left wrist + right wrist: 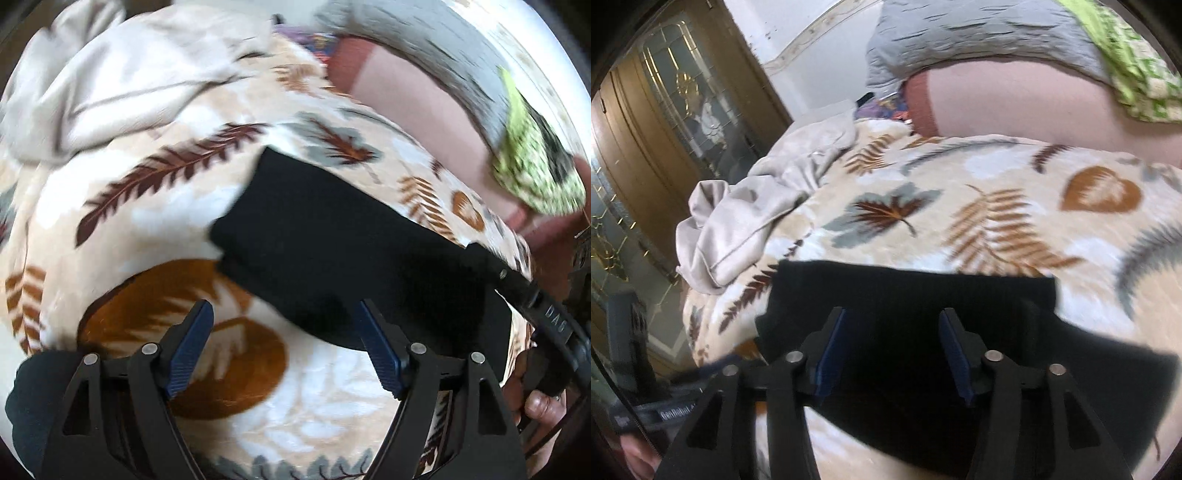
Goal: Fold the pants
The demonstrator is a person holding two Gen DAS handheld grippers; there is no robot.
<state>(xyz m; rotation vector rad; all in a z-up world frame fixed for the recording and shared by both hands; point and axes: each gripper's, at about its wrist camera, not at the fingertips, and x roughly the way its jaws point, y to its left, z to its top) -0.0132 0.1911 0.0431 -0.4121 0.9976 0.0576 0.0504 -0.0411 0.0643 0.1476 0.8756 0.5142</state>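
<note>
Bed (1015, 177) is the carrier, covered by a cream blanket (155, 206) with brown, rust and grey leaf and feather print. Directly on the blanket: black pants (332, 236), laid flat in a folded, roughly rectangular block, edges mostly straight. Near the far corner, a crumpled beige-grey garment (746, 221), apart from the pants, bunched at the bed edge. At the far side a grey quilted pillow (979, 40) over a pink one (1015, 107), plus a green patterned cloth (532, 177).

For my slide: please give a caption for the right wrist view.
Open right gripper above folded black pants on a leaf-print blanket.
</note>
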